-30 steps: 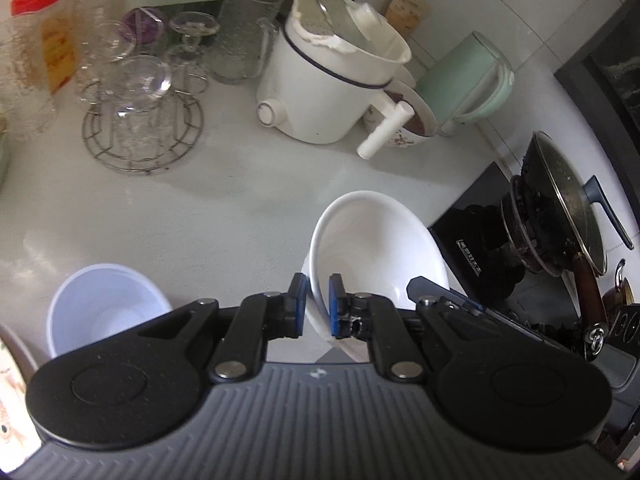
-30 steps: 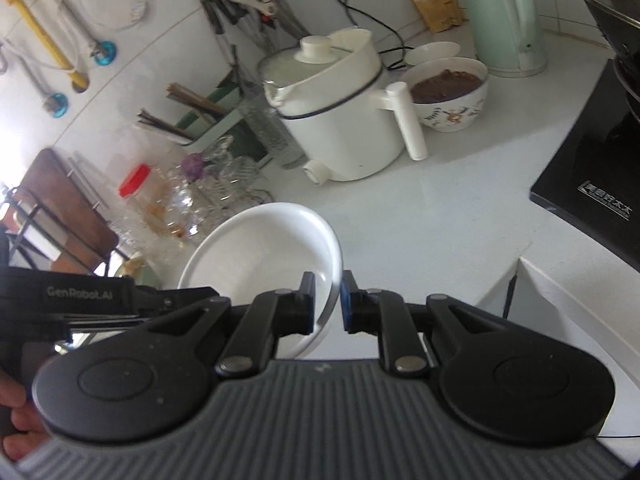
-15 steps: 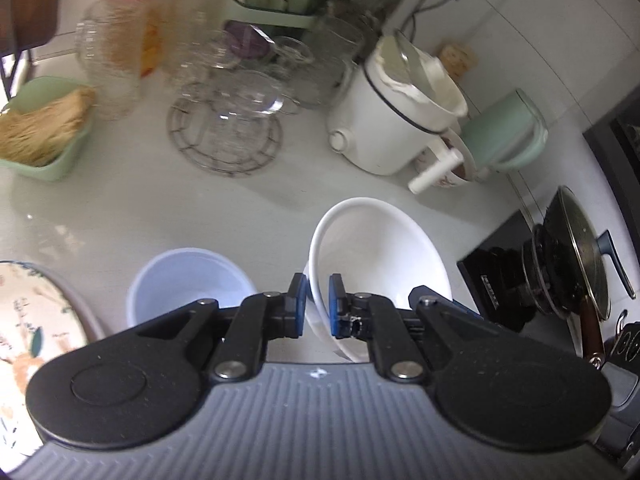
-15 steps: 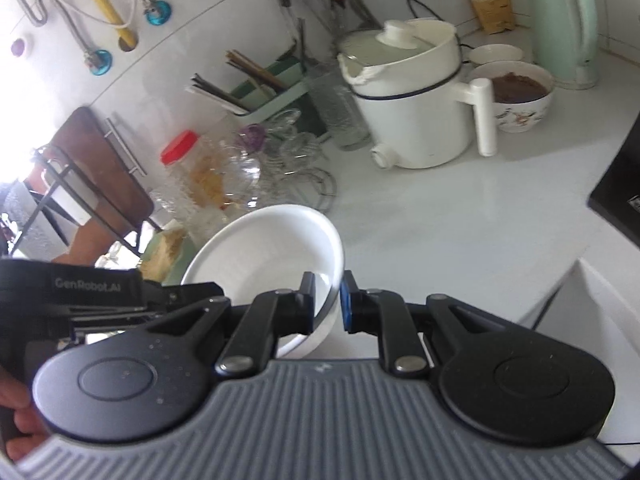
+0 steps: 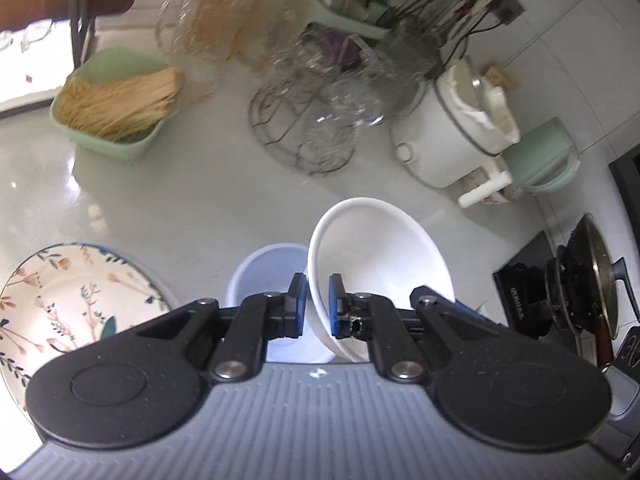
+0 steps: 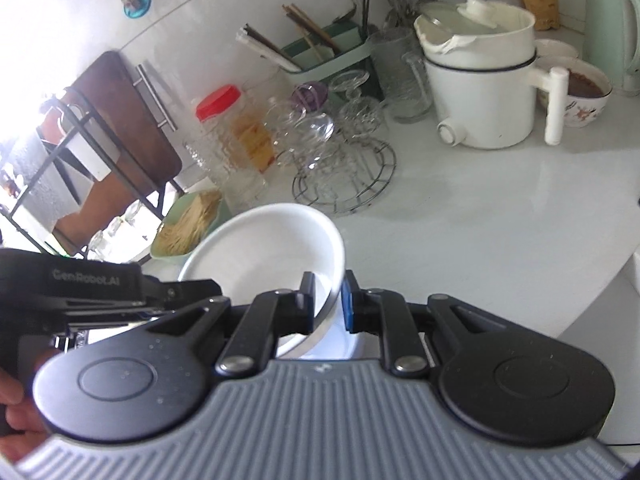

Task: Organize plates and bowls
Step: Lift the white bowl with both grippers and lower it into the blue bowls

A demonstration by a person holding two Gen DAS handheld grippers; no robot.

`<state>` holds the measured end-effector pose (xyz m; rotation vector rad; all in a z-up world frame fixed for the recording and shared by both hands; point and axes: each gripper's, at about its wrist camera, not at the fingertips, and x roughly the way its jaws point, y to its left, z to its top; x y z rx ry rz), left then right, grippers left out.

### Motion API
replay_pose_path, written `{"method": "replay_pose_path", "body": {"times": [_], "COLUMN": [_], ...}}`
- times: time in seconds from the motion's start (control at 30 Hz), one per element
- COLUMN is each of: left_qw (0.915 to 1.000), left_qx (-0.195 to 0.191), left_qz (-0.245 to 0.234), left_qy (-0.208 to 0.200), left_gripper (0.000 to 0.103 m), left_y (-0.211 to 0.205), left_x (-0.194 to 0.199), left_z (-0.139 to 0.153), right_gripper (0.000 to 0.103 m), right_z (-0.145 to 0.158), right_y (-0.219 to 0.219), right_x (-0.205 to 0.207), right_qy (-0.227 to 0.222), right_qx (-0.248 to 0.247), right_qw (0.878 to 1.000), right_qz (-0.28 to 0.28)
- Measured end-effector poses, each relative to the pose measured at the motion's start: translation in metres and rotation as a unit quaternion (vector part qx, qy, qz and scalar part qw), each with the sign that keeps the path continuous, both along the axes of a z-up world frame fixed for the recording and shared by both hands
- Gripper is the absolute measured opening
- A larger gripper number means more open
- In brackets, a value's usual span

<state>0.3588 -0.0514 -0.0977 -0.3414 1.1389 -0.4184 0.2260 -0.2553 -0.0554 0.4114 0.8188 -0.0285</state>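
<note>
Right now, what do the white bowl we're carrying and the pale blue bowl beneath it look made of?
White bowl: probably glazed ceramic; opaque, glossy, with a thick rounded rim; melamine is possible.
Pale blue bowl: likely plastic; softer, slightly translucent, with a thin wall.
Floral plate: seems glazed ceramic, with a printed pattern under a sheen.

A glossy white counter (image 6: 500,200) is backed by a white tiled wall (image 6: 224,20); strong daylight is seen at the left.

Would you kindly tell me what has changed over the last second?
Both grippers carried the large white ceramic bowl sideways along the counter, until it hangs by the pale blue plastic bowl, with the floral plate now in view. Unchanged: left gripper and right gripper stay clamped on opposite rims.
</note>
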Motion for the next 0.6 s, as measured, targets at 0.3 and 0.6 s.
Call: {"method": "replay_pose_path", "body": {"times": [0.3, 0.6], "left_qw": [0.9992, 0.9986], "left_qx": [0.019, 0.021], "left_qz": [-0.012, -0.028], "left_qy": [0.033, 0.041], "left_gripper": [0.012, 0.012], "left_y": [0.015, 0.013], "left_x": [0.016, 0.029], "left_z": [-0.042, -0.065], "right_gripper": [0.017, 0.018], "right_z": [-0.037, -0.049], "right_y": [0.023, 0.038], "right_x": [0.018, 0.030], "right_qy": [0.060, 0.085], "right_qx": [-0.013, -0.063], "right_qw": [0.998, 0.994], "right_qz": [0.010, 0.015]}}
